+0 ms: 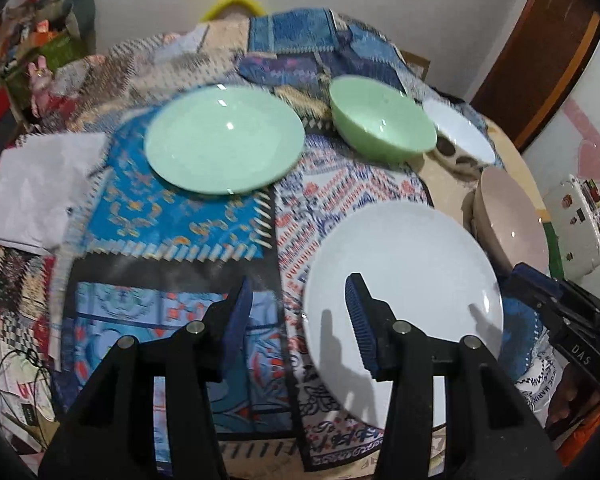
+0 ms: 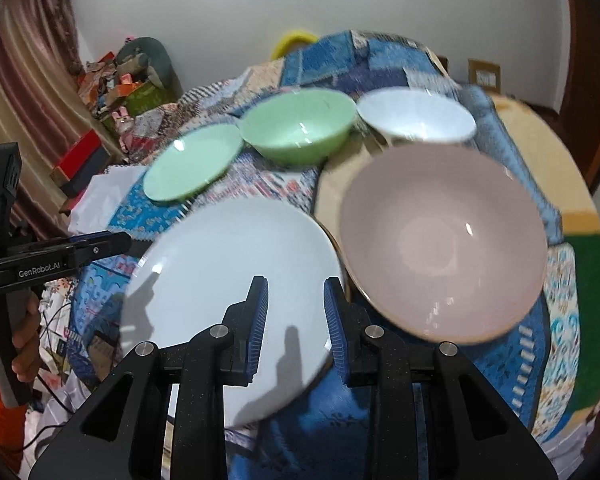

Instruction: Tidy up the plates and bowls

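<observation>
Seemingly between grasps, the left gripper (image 1: pixel 298 316) hung with jaws released and empty over the white plate (image 1: pixel 404 276) on the quilt (image 1: pixel 172 216); the right gripper (image 2: pixel 296 322), jaws narrow and empty, hovered beside the pink bowl (image 2: pixel 444 240); next, a rim needed pinching.

Green plate (image 1: pixel 224 144) and pink bowl (image 2: pixel 440 244) showing glossy, smooth glaze; patchwork cloth (image 1: pixel 172 216) on tabletop looking matt, woven.
</observation>
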